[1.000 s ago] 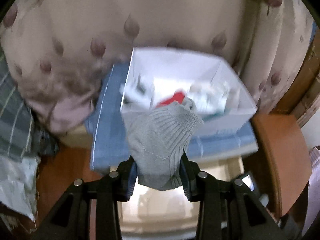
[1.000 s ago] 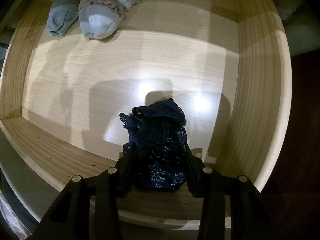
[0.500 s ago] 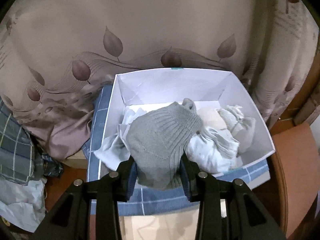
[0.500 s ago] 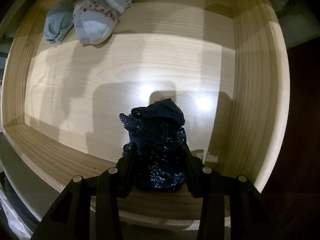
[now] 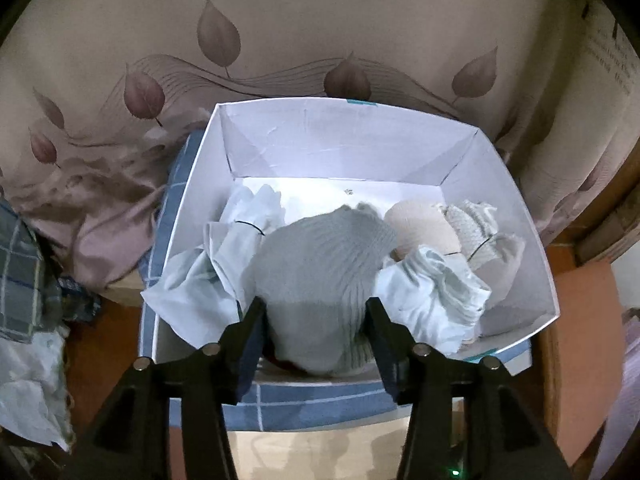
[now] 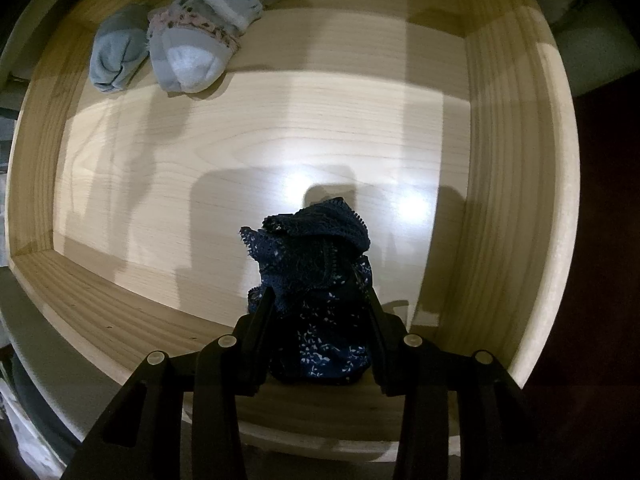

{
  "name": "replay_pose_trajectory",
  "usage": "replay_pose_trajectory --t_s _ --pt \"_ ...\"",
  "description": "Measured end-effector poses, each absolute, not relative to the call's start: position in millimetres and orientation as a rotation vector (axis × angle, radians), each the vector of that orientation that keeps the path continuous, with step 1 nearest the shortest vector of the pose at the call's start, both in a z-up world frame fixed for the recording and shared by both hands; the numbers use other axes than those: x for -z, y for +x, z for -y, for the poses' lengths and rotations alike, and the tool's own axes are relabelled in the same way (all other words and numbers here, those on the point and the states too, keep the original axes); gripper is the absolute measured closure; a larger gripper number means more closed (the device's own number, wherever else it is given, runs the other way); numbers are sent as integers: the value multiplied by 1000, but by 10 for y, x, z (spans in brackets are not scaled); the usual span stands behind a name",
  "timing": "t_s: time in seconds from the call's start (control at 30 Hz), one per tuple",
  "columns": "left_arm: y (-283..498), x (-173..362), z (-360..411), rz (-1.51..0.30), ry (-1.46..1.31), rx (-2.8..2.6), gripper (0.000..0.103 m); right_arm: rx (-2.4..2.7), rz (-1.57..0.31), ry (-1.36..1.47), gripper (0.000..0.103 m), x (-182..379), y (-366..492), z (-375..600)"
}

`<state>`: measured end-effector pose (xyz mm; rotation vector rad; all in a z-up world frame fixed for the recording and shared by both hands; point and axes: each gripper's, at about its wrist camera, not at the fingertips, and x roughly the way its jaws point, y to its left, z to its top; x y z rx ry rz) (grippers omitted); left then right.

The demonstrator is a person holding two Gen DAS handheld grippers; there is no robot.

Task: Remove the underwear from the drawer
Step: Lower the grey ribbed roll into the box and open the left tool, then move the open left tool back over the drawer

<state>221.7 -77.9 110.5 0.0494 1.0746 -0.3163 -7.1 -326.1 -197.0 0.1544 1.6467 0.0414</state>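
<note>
Left tool (image 5: 316,312), jaws just widening, may snag the grey garment (image 5: 320,276); right tool (image 6: 320,308) grips navy underwear (image 6: 316,276), whose lace could catch the drawer (image 6: 520,184) wall

Both grippers angled downward, each with cloth between its fingers.

The left gripper (image 5: 316,312) has just been opening its jaws (cloth between them); the right gripper (image 6: 320,312) points straight down, clamped.
</note>
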Motion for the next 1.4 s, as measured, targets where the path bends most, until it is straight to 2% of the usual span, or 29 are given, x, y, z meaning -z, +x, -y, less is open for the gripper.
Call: replay_pose_trajectory --t_s 0.37,0.57,0.73,1.1,1.4 --pt "1821 -1417 523 -1042 59 332 52 -36 -1652 140 66 1922 -27 3192" --pt "1427 -1305 199 -1065 93 287 52 -32 -1655 138 66 1900 2 3146" --pt "1055 -947 -23 -1081 122 224 52 -31 -1647 154 68 1875 15 3167" --pt "546 224 -184 -1174 116 86 52 -34 -1606 160 71 1780 33 3133" --pt "361 595 -231 -1154 93 37 52 -47 -1493 138 73 1526 33 3039"
